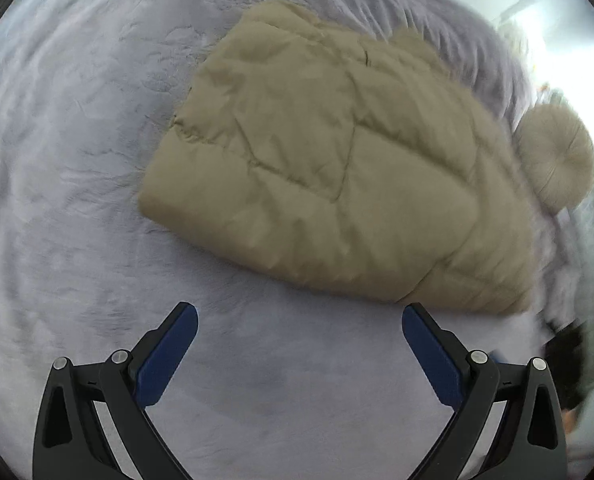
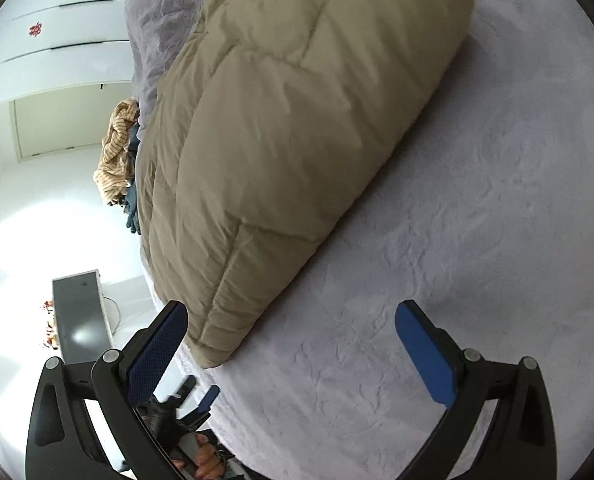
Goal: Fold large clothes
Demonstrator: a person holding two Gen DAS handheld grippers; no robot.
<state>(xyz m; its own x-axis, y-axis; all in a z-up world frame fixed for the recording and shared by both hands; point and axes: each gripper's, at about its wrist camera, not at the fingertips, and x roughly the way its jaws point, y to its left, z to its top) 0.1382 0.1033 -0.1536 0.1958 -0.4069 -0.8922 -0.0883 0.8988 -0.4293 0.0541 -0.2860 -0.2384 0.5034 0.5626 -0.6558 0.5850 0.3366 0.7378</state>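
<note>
Both your grippers stand spread wide and empty — left gripper (image 1: 300, 322) over bare blanket (image 1: 77, 160) just short of the jacket (image 1: 337, 168), right gripper (image 2: 291, 320) at the jacket's near corner, with nothing between the pads.

Risks from here:
- The jacket lies close to the bed edge on its far side in the left view; the right view shows floor just beyond it. Any sideways pull toward that edge could slide the whole bundle off.
- Puffy fill springs back. A shallow pinch would likely catch only the top layer, and the fold underneath would open as you lift.
- The shell looks slick, the blanket plush — a drag could bunch the blanket with it, or you may pinch blanket instead of jacket at the corner.
- Your left gripper shows low in the right view, beside the bed edge; keep the two apart as they close in.

Jacket: tan, quilted in broad panels, already doubled into a thick, roughly rectangular pad with rounded edges. It lies on the grey blanket, lengthwise away from you. Seams show mild wrinkling; whether sleeves are tucked inside cannot be told. A round tan cushion (image 1: 555, 160) sits beyond its far side.
</note>
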